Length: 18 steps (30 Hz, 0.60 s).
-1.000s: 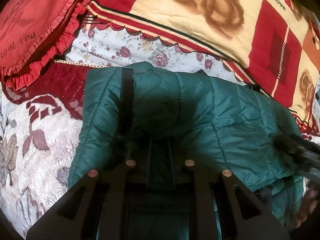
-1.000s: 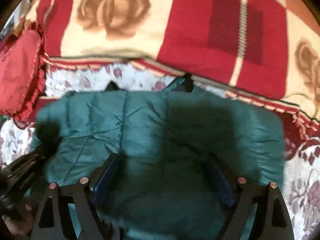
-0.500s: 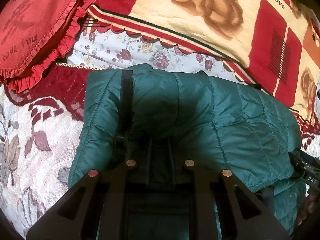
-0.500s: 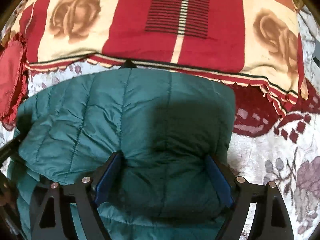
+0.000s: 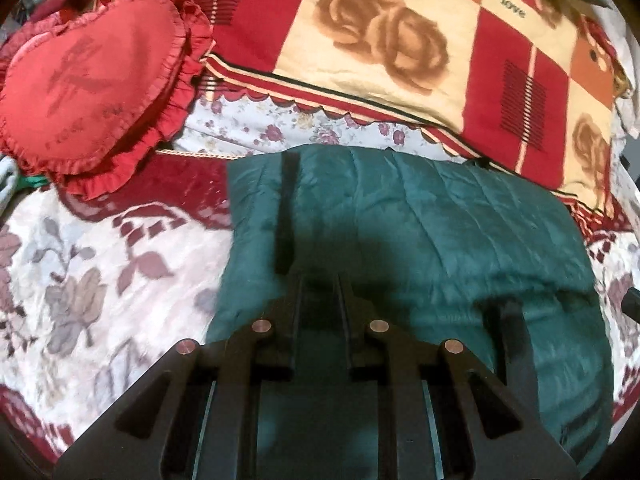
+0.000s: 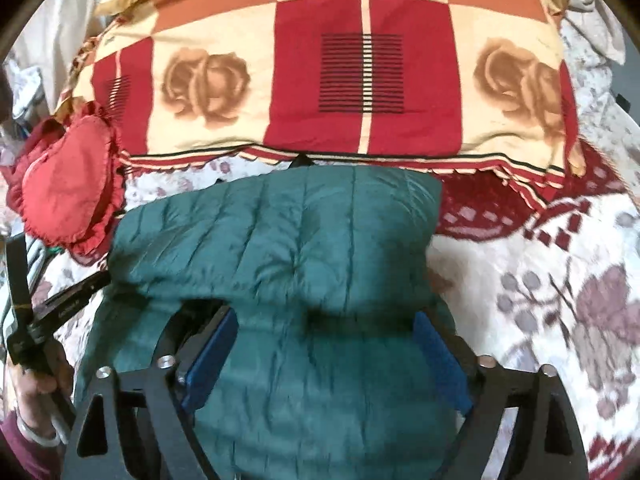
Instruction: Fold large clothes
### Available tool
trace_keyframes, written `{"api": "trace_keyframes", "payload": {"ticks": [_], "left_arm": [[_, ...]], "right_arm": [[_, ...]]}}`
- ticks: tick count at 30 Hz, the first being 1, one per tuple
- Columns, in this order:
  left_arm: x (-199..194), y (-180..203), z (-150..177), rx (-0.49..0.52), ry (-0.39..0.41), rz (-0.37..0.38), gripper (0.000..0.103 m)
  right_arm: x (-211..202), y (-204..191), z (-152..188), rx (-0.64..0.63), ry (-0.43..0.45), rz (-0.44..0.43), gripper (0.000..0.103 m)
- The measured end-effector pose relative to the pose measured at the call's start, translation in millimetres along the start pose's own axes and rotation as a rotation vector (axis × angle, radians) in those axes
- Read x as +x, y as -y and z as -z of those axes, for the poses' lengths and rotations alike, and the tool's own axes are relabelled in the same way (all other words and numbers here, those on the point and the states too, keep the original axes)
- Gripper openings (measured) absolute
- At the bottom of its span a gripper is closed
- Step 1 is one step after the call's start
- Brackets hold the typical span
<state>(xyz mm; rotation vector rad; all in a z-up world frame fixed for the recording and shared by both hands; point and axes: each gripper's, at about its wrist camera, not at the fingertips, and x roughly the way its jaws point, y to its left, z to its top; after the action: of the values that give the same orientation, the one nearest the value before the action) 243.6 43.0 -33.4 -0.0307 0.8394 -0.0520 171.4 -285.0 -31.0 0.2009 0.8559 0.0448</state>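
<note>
Both views have drawn back since the earlier frames, so the green quilted jacket (image 6: 280,240) now lies centre-frame on the bed (image 6: 560,280), folded into a compact block; left gripper (image 5: 320,292) jaws pressed together, apparently empty, right gripper (image 6: 324,344) jaws spread and opening, straddling its near layer; judged nearly done.

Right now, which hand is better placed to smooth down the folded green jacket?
Probably the right: the right gripper has its jaws opening with the green jacket between them, apparently free. The left gripper is shut, jaws together.
</note>
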Motion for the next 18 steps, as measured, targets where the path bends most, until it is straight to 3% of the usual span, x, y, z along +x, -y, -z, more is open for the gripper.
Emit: {"api": "trace_keyframes", "payload": {"ticks": [8, 12, 18], "left_arm": [[-53.4, -20.5, 48.6, -0.018, 0.002, 0.026, 0.015], [-70.3, -23.8, 76.9, -0.015, -0.034, 0.058, 0.015], [-94.1, -30.0, 109.0, -0.031, -0.038, 0.067, 0.015]], "right_arm": [[-41.2, -7.1, 62.5, -0.016, -0.019, -0.033, 0.09], [-54.1, -11.1, 89.4, -0.015, -0.024, -0.059, 0.09], [-68.1, -14.8, 122.0, -0.005, -0.023, -0.078, 0.097]]}}
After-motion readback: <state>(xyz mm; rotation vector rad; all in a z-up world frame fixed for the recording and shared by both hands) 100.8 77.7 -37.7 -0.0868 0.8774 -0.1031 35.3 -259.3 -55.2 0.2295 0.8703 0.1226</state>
